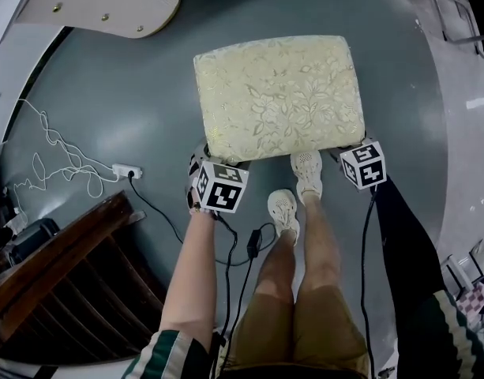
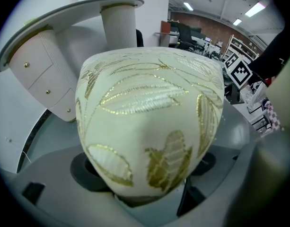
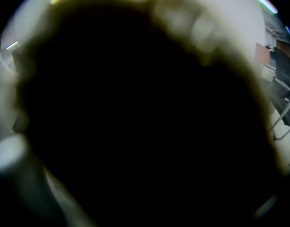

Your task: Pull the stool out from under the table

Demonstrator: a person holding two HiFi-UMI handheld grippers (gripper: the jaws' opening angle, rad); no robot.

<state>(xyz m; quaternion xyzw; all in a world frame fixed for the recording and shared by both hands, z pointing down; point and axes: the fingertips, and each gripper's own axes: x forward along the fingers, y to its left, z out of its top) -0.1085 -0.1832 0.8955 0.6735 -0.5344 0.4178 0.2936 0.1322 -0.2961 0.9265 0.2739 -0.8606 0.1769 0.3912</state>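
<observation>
The stool [image 1: 279, 97] is standing on the grey floor [image 1: 131, 101], fully clear of the white table [image 1: 91, 6], which is showing only at the upper left of the head view. So I am judging that the pulling step is almost finished.

The left gripper [image 1: 208, 158] is sitting on the near left corner of the cushion. In its own view the gold-patterned corner is filling the space between the jaws, which are clamping on it. The right gripper [image 1: 350, 148] is sitting on the near right corner. Its view is nearly all dark because the cushion is lying against the lens, so I am reading it as clamped in the same way.

Both grippers are pointing steeply down, with the arms reaching forward on either side of the legs. The person's feet [image 1: 283, 209] are standing just beside the near edge. The next move is therefore calling for only a short, even pull, or for letting go of both corners.
</observation>
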